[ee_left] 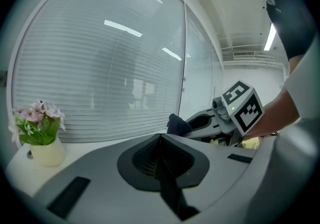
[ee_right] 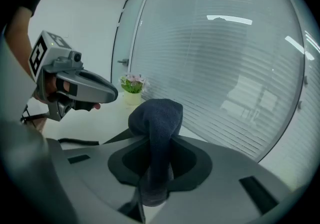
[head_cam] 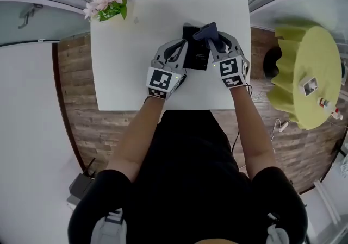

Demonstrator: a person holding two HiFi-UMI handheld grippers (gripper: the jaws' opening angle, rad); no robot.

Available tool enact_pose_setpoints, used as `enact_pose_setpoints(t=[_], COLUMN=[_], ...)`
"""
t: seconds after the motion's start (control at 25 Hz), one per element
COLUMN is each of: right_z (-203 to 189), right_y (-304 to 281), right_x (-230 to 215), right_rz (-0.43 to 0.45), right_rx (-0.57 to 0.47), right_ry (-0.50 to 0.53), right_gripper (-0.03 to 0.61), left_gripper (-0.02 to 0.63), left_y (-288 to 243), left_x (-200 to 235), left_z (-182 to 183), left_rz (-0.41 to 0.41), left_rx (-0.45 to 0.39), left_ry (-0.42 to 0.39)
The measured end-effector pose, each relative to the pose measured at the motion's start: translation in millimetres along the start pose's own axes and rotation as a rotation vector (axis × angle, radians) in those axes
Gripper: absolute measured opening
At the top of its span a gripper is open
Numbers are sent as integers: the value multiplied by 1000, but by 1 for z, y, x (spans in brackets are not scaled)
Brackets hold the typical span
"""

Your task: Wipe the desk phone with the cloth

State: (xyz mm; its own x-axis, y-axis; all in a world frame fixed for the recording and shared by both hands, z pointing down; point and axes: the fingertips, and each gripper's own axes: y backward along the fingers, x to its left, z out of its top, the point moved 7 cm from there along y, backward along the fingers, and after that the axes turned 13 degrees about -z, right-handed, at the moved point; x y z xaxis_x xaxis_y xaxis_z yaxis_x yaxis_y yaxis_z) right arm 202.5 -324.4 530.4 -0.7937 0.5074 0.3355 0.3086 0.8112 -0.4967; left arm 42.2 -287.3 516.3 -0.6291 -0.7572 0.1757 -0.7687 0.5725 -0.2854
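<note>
Closest to me, the person's forearms reach over the near edge of the white table (head_cam: 130, 52). The left gripper (head_cam: 180, 47) sits at the left side of the desk phone (head_cam: 196, 55). Its jaws are pressed together with nothing between them, and I cannot tell if it touches the phone. The right gripper (head_cam: 213, 37) is at the phone's right side, its jaws clamped on a dark blue cloth (head_cam: 206, 31). The cloth bulges out past the tips in a rounded wad.

The phone is a black slab lying right of the table's middle, between the two grippers. Its long axis runs straight away from the person, with the near end well short of the near edge. The cloth lies over the far right corner. I cannot tell which end is the top.

The bare tabletop is wide to the left. To the right, the table edge lies just past the right gripper. Beyond it is wood floor, then a yellow round table (head_cam: 293, 47).

More bare white lies past the phone. A flower pot (head_cam: 107, 6) stands at the far left corner, and blinds (ee_left: 100, 78) hang behind glass past it.
</note>
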Motion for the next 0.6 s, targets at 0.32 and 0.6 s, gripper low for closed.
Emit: enact_pose_setpoints(t=[0.32,0.6], right_z=[-11,-18], right_y=[-35,-33], right_x=[22,34], right_rz=[-11,-5], right_rx=[28,28], right_ry=[195,277], right_gripper=[92,91], left_gripper=[11,11], left_y=[-2,1], left_x=[10,13], left_z=[-10,-21], left_rz=[19,26], left_rx=[19,21], left_ry=[15,34])
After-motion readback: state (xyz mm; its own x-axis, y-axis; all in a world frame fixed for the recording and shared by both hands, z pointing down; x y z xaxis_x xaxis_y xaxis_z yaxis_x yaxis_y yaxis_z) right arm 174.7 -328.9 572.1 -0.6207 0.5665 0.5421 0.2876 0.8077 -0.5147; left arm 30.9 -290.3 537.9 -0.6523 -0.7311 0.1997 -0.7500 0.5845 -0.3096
